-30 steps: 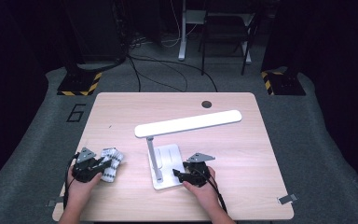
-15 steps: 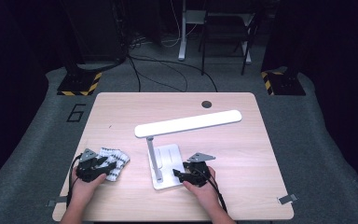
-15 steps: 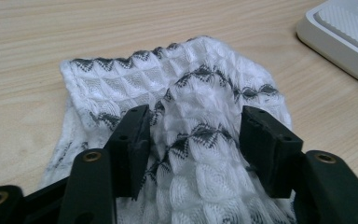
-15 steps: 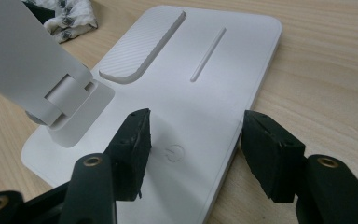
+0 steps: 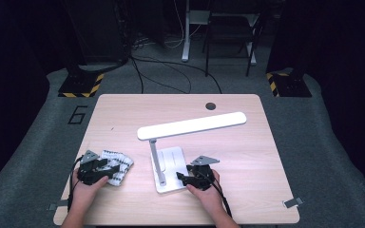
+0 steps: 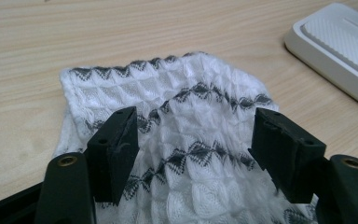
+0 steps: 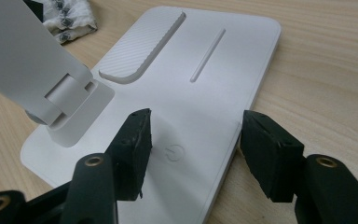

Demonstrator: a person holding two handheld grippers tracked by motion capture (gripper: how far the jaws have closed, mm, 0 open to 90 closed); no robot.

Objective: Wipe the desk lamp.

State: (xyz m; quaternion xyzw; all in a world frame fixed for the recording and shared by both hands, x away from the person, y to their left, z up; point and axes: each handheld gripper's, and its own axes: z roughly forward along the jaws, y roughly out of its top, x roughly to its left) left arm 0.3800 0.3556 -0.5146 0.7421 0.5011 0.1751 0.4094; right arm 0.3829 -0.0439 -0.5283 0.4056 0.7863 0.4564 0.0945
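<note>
Two items are in hand: a white knitted cloth with grey zigzag bands point(image 6: 186, 126) and a white desk lamp point(image 5: 190, 127). The cloth lies crumpled on the tabletop point(image 5: 247, 156) near its front left corner, just left of the lamp base point(image 5: 171, 159). The left hand-held gripper point(image 6: 193, 149) sits low over the cloth. Its jaws have just been opening and now stand apart, with the cloth lying between and beneath them; the pads do not press on it.

The lamp stands near the middle of the tabletop, its long flat head point(image 5: 192, 126) raised on a short stem point(image 5: 156, 161) hinged at the base. The right hand-held gripper point(image 7: 193, 149) hovers over the front edge of the base, jaws apart, on either side of the power symbol point(image 7: 174, 152). Whether the jaw tips touch the base cannot be judged from this angle; they appear just clear of it.

A round cable hole point(image 5: 211, 106) is set near the far edge of the tabletop.
</note>
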